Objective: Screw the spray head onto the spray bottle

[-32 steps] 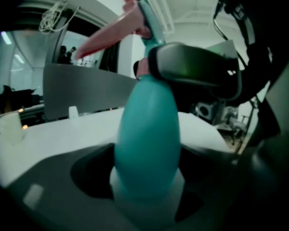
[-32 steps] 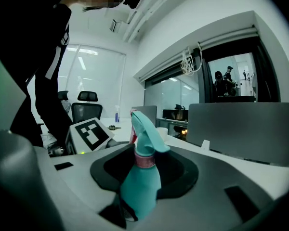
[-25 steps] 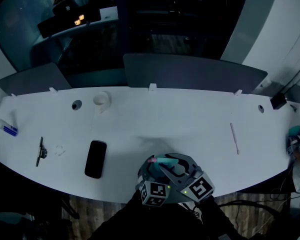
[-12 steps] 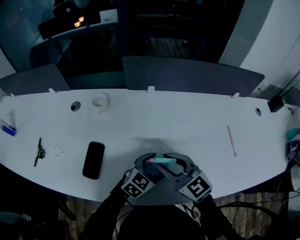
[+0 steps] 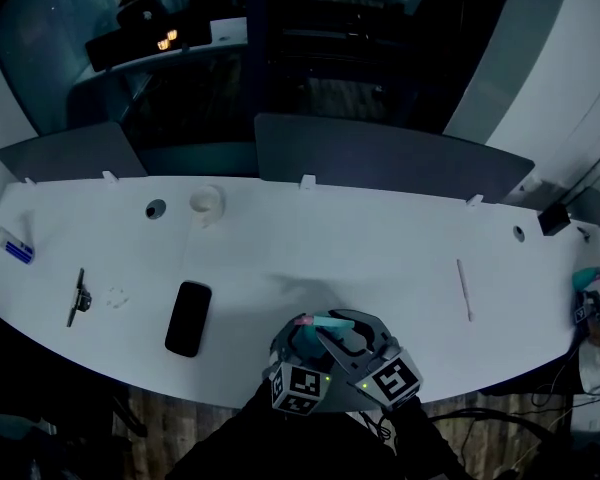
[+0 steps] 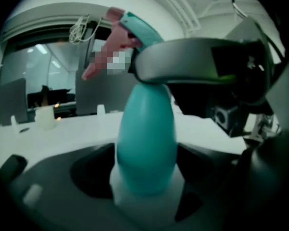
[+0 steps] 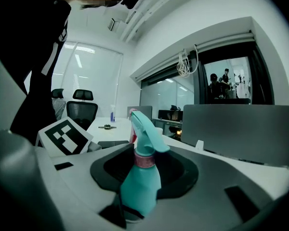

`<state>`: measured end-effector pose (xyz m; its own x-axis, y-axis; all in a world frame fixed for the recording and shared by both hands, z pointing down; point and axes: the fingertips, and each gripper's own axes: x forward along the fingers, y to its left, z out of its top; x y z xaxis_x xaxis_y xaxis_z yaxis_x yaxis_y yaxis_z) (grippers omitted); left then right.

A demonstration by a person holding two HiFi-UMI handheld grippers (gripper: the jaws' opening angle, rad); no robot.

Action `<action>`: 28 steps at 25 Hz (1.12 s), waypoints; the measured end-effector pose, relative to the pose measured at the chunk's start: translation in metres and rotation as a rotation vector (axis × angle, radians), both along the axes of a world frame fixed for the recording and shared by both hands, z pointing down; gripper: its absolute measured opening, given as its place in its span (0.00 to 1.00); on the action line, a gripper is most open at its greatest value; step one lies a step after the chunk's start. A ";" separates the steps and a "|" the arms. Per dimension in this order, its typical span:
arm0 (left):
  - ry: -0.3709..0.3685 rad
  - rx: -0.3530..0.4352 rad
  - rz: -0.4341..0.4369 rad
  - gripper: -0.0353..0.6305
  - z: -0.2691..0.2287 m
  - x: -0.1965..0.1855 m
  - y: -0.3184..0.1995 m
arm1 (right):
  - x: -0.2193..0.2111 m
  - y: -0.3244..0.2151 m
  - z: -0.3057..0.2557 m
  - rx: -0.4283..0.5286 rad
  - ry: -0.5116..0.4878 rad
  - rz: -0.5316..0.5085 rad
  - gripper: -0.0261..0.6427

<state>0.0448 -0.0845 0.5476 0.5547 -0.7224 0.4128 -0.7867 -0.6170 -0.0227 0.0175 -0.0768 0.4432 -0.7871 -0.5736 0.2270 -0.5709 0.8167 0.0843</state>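
Your left gripper [image 6: 147,184] clenches the body of the spray bottle [image 6: 147,143], in the lower middle of the head view, and your right gripper [image 5: 345,333] grasps the spray head [image 7: 144,129] at its collar. The head sits on the neck already, so the tightening seems to be in hand. Next you twist the collar, with the bottle held steady.

The spray bottle [image 6: 145,148] is seen as smooth teal plastic with a soft sheen. The spray head [image 7: 147,126] is moulded in like plastic, its trigger and collar in pink. The shells of the left gripper [image 6: 145,186] and the right gripper [image 7: 139,182] are finished in matt grey plastic. The table [image 5: 380,238] is topped in smooth matt white. A glossy black phone [image 5: 188,318] is noted near left. Wood planking is shown on the floor [image 5: 180,428].
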 end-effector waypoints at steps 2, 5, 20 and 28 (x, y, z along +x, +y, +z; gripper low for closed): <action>0.007 0.063 0.136 0.68 -0.010 -0.001 0.004 | -0.002 0.001 0.000 0.001 0.002 -0.014 0.25; 0.043 -0.001 0.417 0.73 -0.013 0.012 0.010 | -0.002 0.000 -0.001 0.003 -0.006 -0.037 0.25; 0.019 0.008 -0.118 0.65 -0.002 0.004 -0.010 | -0.001 -0.002 0.000 0.003 0.001 -0.033 0.25; 0.024 0.020 0.337 0.69 -0.016 0.001 0.000 | -0.003 -0.003 -0.001 0.001 0.001 -0.062 0.25</action>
<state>0.0459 -0.0847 0.5316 0.7731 -0.5046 0.3844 -0.5391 -0.8420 -0.0212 0.0145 -0.0795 0.4426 -0.8210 -0.5238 0.2270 -0.5189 0.8505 0.0857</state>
